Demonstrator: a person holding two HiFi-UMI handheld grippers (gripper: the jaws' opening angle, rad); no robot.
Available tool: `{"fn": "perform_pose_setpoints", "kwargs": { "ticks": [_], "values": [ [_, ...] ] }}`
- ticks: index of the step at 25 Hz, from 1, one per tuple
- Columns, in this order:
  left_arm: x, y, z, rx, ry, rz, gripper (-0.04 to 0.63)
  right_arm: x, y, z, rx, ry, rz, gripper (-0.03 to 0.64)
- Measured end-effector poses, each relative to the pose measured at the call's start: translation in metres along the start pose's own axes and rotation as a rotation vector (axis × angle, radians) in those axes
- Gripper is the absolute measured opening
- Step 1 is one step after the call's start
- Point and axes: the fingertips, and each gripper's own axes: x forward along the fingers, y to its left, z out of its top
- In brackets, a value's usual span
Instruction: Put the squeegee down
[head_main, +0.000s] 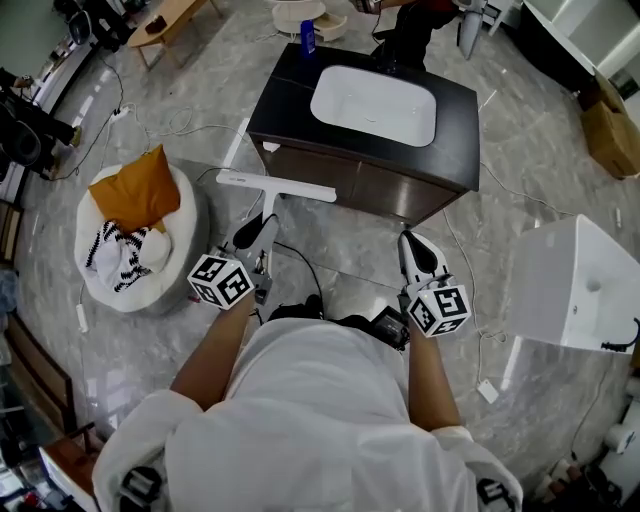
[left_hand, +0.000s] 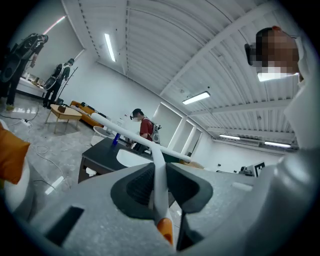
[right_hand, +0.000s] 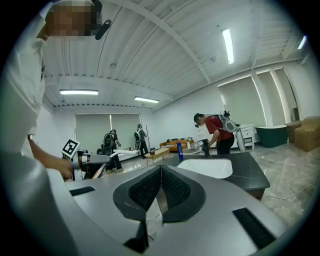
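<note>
A white squeegee (head_main: 277, 186) with a long flat blade and a thin handle is held out in front of me, above the marble floor. My left gripper (head_main: 262, 226) is shut on its handle. In the left gripper view the handle (left_hand: 159, 185) runs between the pads of the left gripper (left_hand: 159, 195), its orange end sticks out behind, and the blade (left_hand: 135, 135) lies across ahead. My right gripper (head_main: 411, 242) hangs level beside it with nothing in it. In its own view the right gripper (right_hand: 160, 187) has its pads together.
A dark vanity cabinet (head_main: 290, 100) with a white basin (head_main: 373, 104) and a blue bottle (head_main: 308, 38) stands just ahead. A person in a red shirt (right_hand: 220, 131) works at its far side. A white beanbag (head_main: 185, 215) with an orange cushion lies left, a white unit (head_main: 575, 285) right, and cables cross the floor.
</note>
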Motion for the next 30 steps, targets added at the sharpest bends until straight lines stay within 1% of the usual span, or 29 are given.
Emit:
{"fn": "perform_pose_setpoints", "kwargs": {
  "ticks": [3, 7, 10, 15, 18, 22, 26, 30],
  "values": [
    [0.023, 0.010, 0.006, -0.013, -0.013, 0.002, 0.084, 0.020, -0.009, 0.007, -0.008, 0.001, 0.016, 0.015],
    [0.049, 0.023, 0.004, -0.041, -0.016, 0.032, 0.084, 0.042, -0.033, 0.004, 0.005, 0.034, 0.043, 0.015],
    [0.073, 0.033, 0.002, -0.054, -0.015, 0.070, 0.084, 0.063, -0.060, 0.005, 0.020, 0.050, 0.072, 0.015],
    [0.127, 0.045, 0.006, -0.071, -0.044, 0.150, 0.084, 0.114, -0.113, 0.027, 0.004, 0.040, 0.168, 0.015],
    [0.156, 0.044, 0.014, -0.070, -0.057, 0.184, 0.084, 0.141, -0.142, 0.043, -0.003, 0.041, 0.229, 0.015],
    [0.194, 0.037, 0.033, -0.066, -0.083, 0.231, 0.084, 0.165, -0.182, 0.068, -0.022, 0.041, 0.284, 0.015],
    [0.226, 0.027, 0.042, -0.055, -0.096, 0.268, 0.084, 0.183, -0.220, 0.081, -0.028, 0.052, 0.337, 0.015],
    [0.250, 0.023, 0.048, -0.065, -0.111, 0.301, 0.084, 0.200, -0.244, 0.090, -0.029, 0.041, 0.411, 0.015]
  ]
}}
